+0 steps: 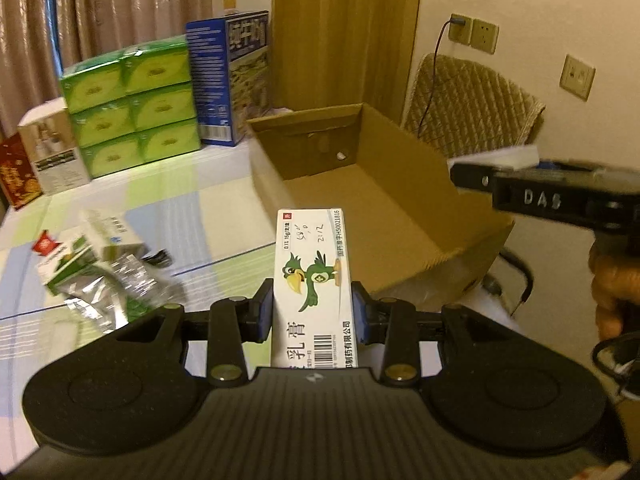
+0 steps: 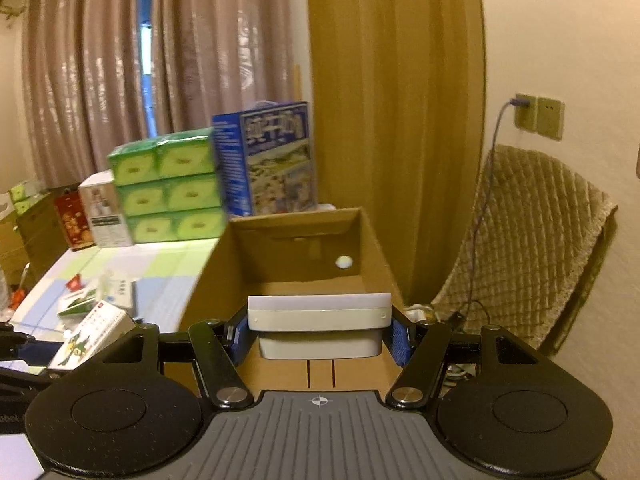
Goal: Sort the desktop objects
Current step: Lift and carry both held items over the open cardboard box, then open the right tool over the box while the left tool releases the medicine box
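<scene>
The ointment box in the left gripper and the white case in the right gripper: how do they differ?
The ointment box is printed with a green parrot and a barcode; the white case is plain. The ointment box is narrow and points lengthwise away from the left gripper; the white case lies crosswise, filling the right gripper wider. Both are clamped and near the empty cardboard box.

"DAS" on right tongs (image 1: 480, 168) (perhaps); "H50021816" on ointment box (image 1: 312, 272)
</scene>
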Available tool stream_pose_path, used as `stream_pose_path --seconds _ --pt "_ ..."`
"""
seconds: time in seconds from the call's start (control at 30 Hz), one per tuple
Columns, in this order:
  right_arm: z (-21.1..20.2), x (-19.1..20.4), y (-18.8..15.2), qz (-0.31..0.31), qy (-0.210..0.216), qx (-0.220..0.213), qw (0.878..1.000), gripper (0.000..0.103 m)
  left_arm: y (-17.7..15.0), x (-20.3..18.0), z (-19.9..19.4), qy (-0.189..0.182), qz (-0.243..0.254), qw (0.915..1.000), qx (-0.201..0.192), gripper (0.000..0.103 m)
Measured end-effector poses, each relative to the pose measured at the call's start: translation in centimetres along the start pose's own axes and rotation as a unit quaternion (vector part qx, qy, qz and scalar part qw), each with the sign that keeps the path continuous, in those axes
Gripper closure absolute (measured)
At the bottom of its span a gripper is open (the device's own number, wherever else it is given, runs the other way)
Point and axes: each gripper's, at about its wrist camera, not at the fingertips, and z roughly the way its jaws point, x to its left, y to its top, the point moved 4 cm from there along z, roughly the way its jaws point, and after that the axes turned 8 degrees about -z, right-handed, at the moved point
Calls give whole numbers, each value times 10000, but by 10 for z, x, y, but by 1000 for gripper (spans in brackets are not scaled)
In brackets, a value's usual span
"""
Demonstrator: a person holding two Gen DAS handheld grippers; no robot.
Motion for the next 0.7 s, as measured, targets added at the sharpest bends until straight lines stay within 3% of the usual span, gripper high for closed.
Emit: stream_pose_path --seconds 0.33,0.7 --pt "38 -23 -1 135 3 258 9996 41 43 -27 53 -289 -97 9995 43 70" --pt "53 -30 -11 219 -12 402 9989 41 54 -35 99 -583 -263 9977 213 69"
